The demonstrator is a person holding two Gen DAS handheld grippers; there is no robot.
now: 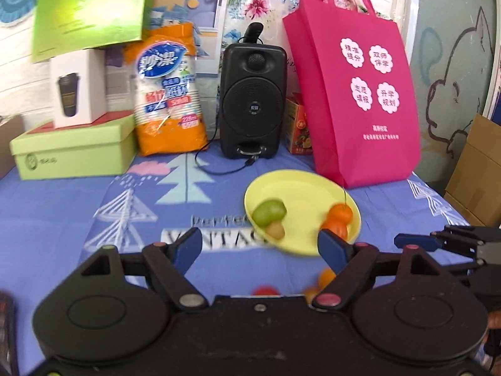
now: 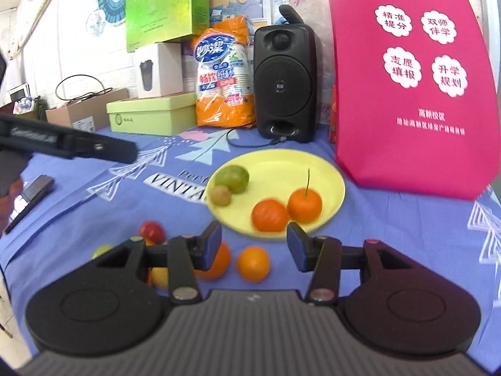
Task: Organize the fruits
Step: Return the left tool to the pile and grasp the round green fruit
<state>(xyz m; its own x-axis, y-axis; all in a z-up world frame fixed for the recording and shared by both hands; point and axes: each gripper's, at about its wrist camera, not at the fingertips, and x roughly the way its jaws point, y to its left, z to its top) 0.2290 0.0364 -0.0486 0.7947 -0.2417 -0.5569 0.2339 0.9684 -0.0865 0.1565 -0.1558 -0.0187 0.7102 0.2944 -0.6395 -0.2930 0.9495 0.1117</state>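
Observation:
A yellow plate (image 2: 313,169) lies on the blue cloth and holds a green fruit (image 2: 233,178), a small kiwi (image 2: 220,195) and two oranges (image 2: 270,214), one with a stem (image 2: 304,204). The plate also shows in the left wrist view (image 1: 300,188). My right gripper (image 2: 254,246) is open and empty just short of the plate, above a loose orange (image 2: 253,263). More loose fruit lies to its left: an orange (image 2: 216,261), a red fruit (image 2: 152,231), a green one (image 2: 100,250). My left gripper (image 1: 260,247) is open and empty, near the plate's front edge.
At the back stand a pink tote bag (image 2: 407,78), a black speaker (image 2: 283,84) with a cable, an orange pack of paper cups (image 2: 224,78) and green boxes (image 2: 150,114). A phone (image 2: 29,200) lies at the left on the cloth.

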